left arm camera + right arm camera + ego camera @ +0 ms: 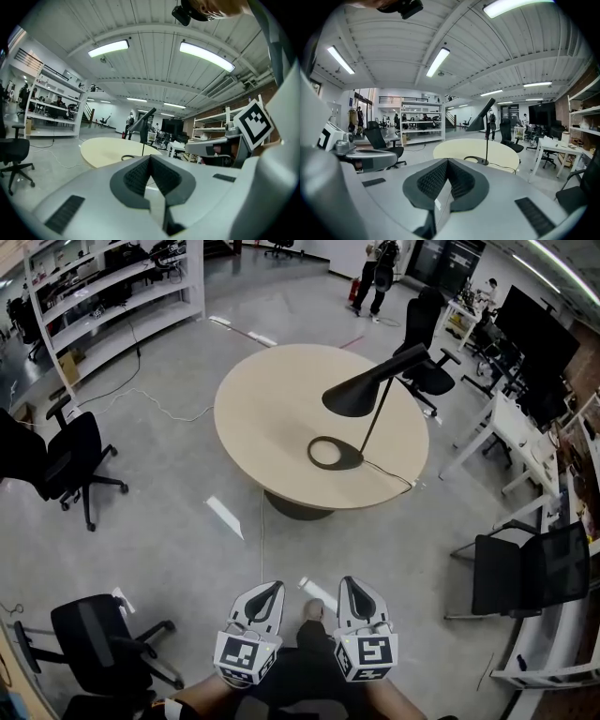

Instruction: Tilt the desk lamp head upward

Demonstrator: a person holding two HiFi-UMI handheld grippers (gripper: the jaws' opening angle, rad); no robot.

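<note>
we see a round desk (pixel 272 427) well ahead of us, the black desk lamp (pixel 366 395) standing on its right half, head angled downward. close to us, the left tool (pixel 269 589) and right tool (pixel 352 583) are both closed on nothing.

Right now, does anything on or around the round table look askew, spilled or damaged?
Nothing stands out. The desk lamp stands upright on the round table with its shade angled down. Its cord trails off the table's right edge. Nothing looks spilled or broken.
</note>
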